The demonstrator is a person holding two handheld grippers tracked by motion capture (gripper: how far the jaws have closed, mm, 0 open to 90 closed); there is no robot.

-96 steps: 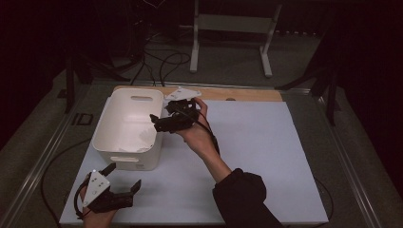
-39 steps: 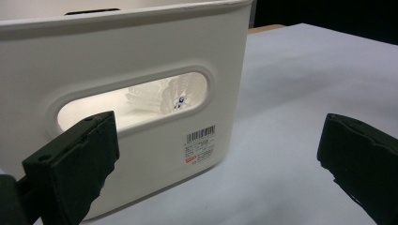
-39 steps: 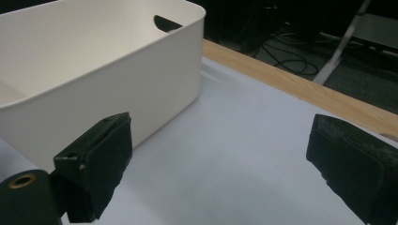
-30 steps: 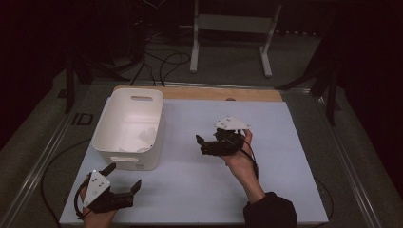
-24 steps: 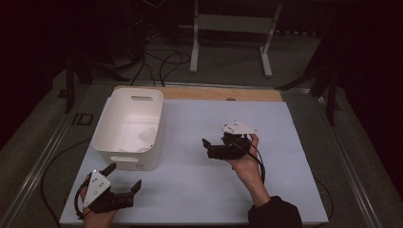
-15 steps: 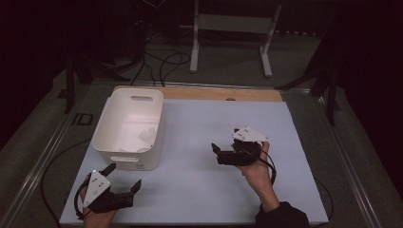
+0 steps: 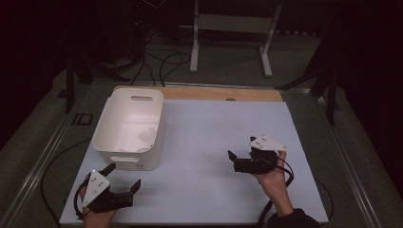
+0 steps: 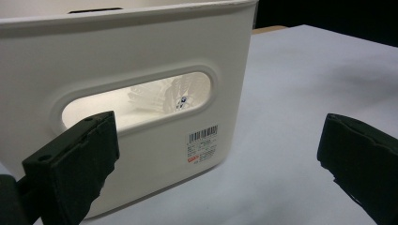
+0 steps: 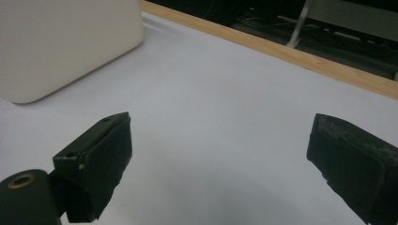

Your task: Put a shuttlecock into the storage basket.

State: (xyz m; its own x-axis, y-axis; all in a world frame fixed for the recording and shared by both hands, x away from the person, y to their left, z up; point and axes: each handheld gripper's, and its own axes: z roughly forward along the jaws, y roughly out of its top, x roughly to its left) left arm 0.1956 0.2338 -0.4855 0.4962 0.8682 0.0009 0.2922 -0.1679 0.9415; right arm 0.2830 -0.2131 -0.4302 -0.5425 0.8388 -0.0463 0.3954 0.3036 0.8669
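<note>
Now the right gripper [image 7: 238,157] has its jaws spread wide with nothing between them; in the right gripper view [image 9: 218,154] they frame bare white table surface. It sits in the person's right hand [image 7: 271,175], well to the right of the white plastic bin [image 7: 122,145] and apart from it, jaws pointing toward the bin's side. A grey three-cornered plate tops it and a cable trails from it toward the table's near edge.

The left gripper [image 7: 123,176] is likewise wide apart and empty. It lies just in front of the bin's near wall, close to it but not touching, jaws aimed at that wall. In the left gripper view [image 8: 218,154] the jaws stand either side of the bin [image 8: 141,61], whose oval handle cutout faces the camera, with a barcode label [image 8: 202,142] just below that opening.

A white shuttlecock [image 8: 166,96] lies inside the bin, seen through the cutout, its feathered skirt toward the left and its dark-marked base toward the right. From above it shows as a pale shape [image 7: 147,135] on the bin floor, near the right wall.

The bin stands on the white table top [image 7: 204,128], at its left side. Behind the bin runs a wooden strip [image 7: 223,94] along the far edge, and beyond that stands a white metal stand [image 7: 233,28] on the floor.
</note>
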